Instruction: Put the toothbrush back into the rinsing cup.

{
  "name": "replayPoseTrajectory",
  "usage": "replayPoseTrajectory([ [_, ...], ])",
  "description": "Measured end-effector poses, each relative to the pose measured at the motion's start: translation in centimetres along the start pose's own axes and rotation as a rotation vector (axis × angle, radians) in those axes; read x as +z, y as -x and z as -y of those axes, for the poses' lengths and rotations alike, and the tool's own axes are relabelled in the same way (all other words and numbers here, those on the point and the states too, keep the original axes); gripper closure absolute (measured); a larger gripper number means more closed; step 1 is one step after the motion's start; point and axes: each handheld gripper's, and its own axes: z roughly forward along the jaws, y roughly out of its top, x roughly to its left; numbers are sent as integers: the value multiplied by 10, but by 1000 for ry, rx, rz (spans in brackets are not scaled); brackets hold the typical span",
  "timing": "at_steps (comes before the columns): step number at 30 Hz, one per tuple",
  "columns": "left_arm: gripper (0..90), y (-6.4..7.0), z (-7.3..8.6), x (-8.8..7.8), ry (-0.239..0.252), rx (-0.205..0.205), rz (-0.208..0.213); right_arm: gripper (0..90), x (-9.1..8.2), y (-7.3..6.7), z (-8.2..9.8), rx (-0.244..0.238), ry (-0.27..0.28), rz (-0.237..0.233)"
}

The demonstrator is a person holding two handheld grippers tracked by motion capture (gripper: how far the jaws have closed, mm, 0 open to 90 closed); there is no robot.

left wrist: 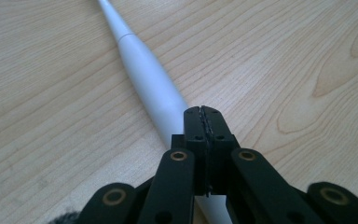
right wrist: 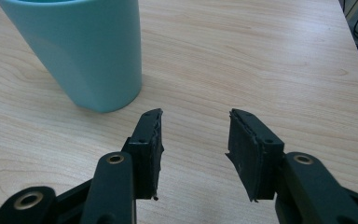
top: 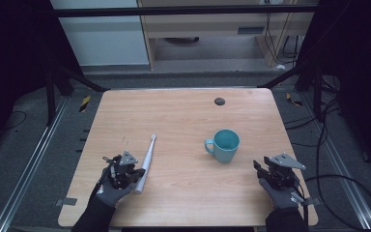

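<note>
Here, seen from above, a light wooden table (top: 183,145) carries two loose things: a long white tapered stick (top: 146,162) on the left half and a teal mug (top: 224,145) right of centre. The stick lies flat, its thin end pointing away from the person and its thick end near the left gripper (top: 134,173), which a gloved left hand (top: 113,186) holds at the front left of the table. In the left gripper view the two black jaws of the left gripper (left wrist: 204,111) stand pressed together, pad against pad, with nothing between them; they sit directly over the thick part of the stick (left wrist: 149,84), which runs out from under them toward the upper left, narrowing past a faint ring to a slim tip. Whether the closed jaws touch the stick cannot be told. The mug stands upright, its handle turned toward the left side of the table, well apart from the stick. The right gripper (top: 261,169), held by a gloved right hand (top: 280,193), rests near the front right edge, near the mug but apart from it. In the right gripper view the right gripper (right wrist: 195,133) has its jaws spread wide over bare wood, empty, with the mug (right wrist: 81,51) just ahead of the left jaw. A small dark round disc (top: 219,101) sits near the table's far edge.
</note>
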Motion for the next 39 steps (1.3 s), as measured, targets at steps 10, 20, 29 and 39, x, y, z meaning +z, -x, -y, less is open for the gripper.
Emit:
replayPoseTrajectory([
  [10,889,16,-2,5,5,29,41,546,1,0,0,-2,-1,1],
  [20,890,19,2,5,-2,30,49,546,0,0,0,0,-1,0],
  [29,890,19,6,3,-8,31,50,546,1,0,0,-2,-2,2],
  [39,889,18,9,-2,9,30,44,546,1,0,0,-2,-2,2],
])
